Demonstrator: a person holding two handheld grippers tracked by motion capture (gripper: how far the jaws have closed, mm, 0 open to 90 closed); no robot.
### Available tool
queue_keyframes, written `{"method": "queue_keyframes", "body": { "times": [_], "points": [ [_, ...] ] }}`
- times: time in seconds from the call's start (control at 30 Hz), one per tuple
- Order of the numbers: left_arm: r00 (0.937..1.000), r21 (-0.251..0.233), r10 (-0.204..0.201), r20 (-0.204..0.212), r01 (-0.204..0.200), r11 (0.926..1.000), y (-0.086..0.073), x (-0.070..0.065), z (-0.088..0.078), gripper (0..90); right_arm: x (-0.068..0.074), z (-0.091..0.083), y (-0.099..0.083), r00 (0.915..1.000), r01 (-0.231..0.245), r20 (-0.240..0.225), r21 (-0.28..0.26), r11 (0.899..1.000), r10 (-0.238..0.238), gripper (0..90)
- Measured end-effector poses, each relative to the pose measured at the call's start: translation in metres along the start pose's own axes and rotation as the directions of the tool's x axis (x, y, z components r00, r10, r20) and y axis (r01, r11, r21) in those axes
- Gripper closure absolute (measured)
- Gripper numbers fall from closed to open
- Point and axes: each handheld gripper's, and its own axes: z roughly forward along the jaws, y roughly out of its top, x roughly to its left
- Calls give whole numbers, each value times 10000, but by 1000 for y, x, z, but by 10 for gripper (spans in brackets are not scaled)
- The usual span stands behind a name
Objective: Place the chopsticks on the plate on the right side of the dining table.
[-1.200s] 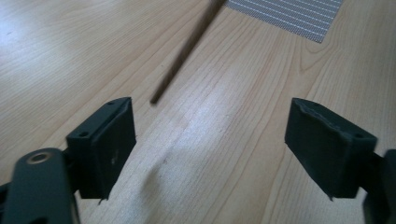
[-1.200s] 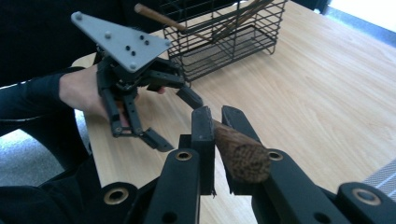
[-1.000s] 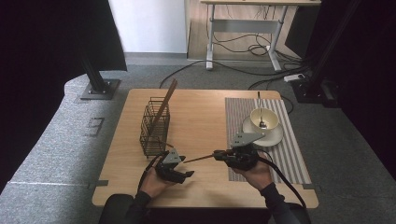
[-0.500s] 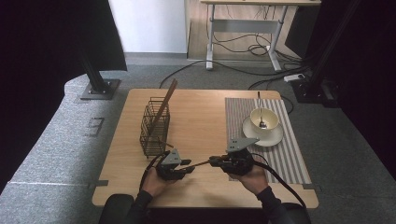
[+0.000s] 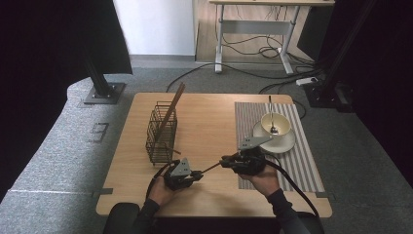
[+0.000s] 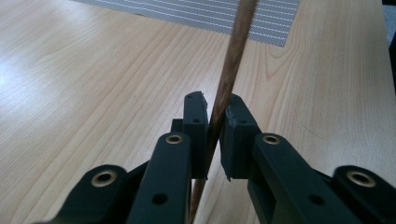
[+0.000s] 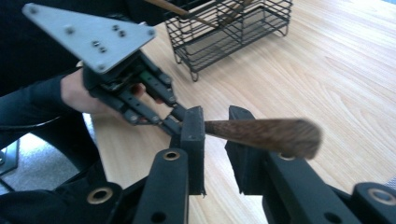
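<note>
Nearest the table's front edge, left gripper clamped on a brown wooden stick, jaws just closed onto it; in the left gripper view, pads pressing both sides of the stick, which runs up between them and away over the wooden table toward a striped grey mat. Just to the right, right gripper at the stick's other end, jaws just opening a little. In the right gripper view, thicker rounded end of the stick lying across the gap between the jaws, a sliver of space showing beside the left pad; whether the pads still press on it, cannot tell. Beyond it in that view, left gripper pinching the thin end, held in a hand with a dark sleeve. Stick spanning level between the two grippers, raised above the table.

Farther back on the left, black wire basket standing upright on the table, with another long stick leaning out of it. Farther right, on the mat, white saucer carrying a cup, a spoon standing in the cup.
</note>
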Motion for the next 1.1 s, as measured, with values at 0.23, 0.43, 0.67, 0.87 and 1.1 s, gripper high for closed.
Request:
{"method": "queue_keyframes", "body": {
  "times": [0.23,0.43,0.67,0.87,1.1],
  "points": [
    [10000,-18,3,74,-3,10000,1,-1,0,852,-10,4,2,9965,-222,808,6,9998,221,583],
    [9999,63,-36,160,35,10000,1,-1,0,852,-12,3,4,9921,-448,1160,-218,9988,471,375],
    [9995,225,-19,319,12,9997,2,-2,3,851,-14,1,6,9756,-272,2169,-403,9988,353,185],
    [9990,422,85,434,-104,9991,2,-4,6,852,-16,1,9,9575,-139,2871,-466,9988,267,136],
    [9989,455,80,452,-100,9989,1,-3,6,851,-19,6,9,9327,249,3601,-87,9997,-201,133]
  ]
}}
